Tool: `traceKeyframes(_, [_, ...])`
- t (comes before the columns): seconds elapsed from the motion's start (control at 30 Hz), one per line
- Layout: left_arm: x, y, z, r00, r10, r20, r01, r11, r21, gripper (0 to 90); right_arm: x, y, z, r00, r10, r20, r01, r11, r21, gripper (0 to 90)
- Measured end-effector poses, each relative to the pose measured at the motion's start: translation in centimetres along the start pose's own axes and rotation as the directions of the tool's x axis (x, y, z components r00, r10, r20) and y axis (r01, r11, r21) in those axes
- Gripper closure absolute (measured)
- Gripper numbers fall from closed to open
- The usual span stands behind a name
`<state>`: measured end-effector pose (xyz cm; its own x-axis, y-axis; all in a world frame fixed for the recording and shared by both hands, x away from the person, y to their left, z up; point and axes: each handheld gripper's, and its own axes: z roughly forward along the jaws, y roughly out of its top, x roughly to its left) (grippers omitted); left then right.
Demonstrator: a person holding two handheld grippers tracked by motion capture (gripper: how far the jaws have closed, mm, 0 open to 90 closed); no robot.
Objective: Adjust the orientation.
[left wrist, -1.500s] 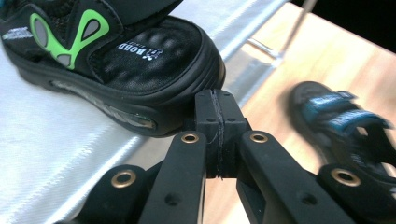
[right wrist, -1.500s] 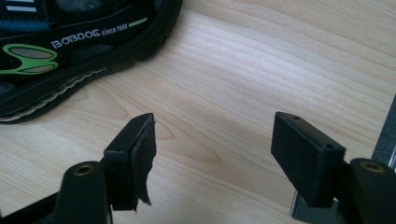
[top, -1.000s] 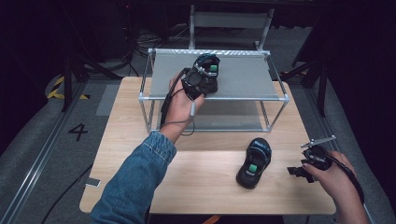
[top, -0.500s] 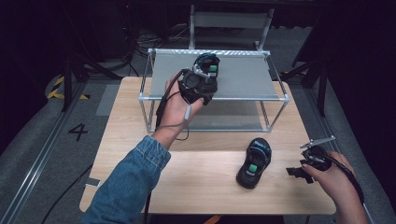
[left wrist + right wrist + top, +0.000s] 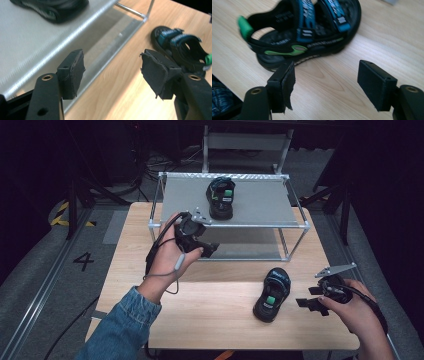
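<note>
- Sandals: one on top shelf of rack, upright, free of both grippers; other on table, front right.
- Left gripper at rack's front rail, left side, low, just in front of shelf edge; jaws spread, nothing between.
- Left gripper view: shelf sandal up top left, table sandal off right past right jaw.
- Right gripper at table's right edge, just beside table sandal, not touching; jaws spread, empty.
- Right gripper view: sandal lying just ahead of jaws, blue straps, green heel tab, bare wood between pads.
</note>
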<state>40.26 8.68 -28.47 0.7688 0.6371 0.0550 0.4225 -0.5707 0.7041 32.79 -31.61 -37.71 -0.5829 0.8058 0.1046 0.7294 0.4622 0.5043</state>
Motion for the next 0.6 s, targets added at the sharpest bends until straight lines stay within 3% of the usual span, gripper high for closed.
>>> traceKeyframes(0.17, [-0.1,-1.8,-0.4,1.0000,0.006,0.003,-0.006,0.9991,0.043,33.4,1.1,0.7,-0.5,0.9990,-0.032,-0.032,0.031,0.999,-0.042,34.9])
traceKeyframes(0.2, [0.0,-2.7,-0.5,0.9999,-0.003,0.015,0.002,0.9978,0.067,33.4,1.3,0.9,-0.6,0.9983,-0.041,-0.040,0.039,0.998,-0.054,36.4])
traceKeyframes(0.23, [0.1,-3.2,-0.5,0.9998,-0.004,0.017,0.003,0.9974,0.073,33.1,1.8,1.2,-0.8,0.9958,-0.070,-0.059,0.066,0.996,-0.063,40.2])
traceKeyframes(0.33, [0.4,-4.7,-0.4,0.9996,-0.021,0.021,0.019,0.9955,0.093,33.1,2.6,1.6,-0.6,0.9910,-0.101,-0.088,0.097,0.994,-0.040,44.5])
traceKeyframes(0.43, [0.5,-6.0,0.0,0.9996,-0.029,-0.001,0.029,0.9917,0.125,32.8,3.4,2.0,0.0,0.9831,-0.135,-0.124,0.133,0.991,-0.023,47.5])
traceKeyframes(0.6, [0.4,-7.6,0.8,0.9983,-0.056,0.011,0.054,0.9850,0.164,32.1,4.5,2.7,1.0,0.9727,-0.181,-0.145,0.181,0.983,-0.013,52.1])
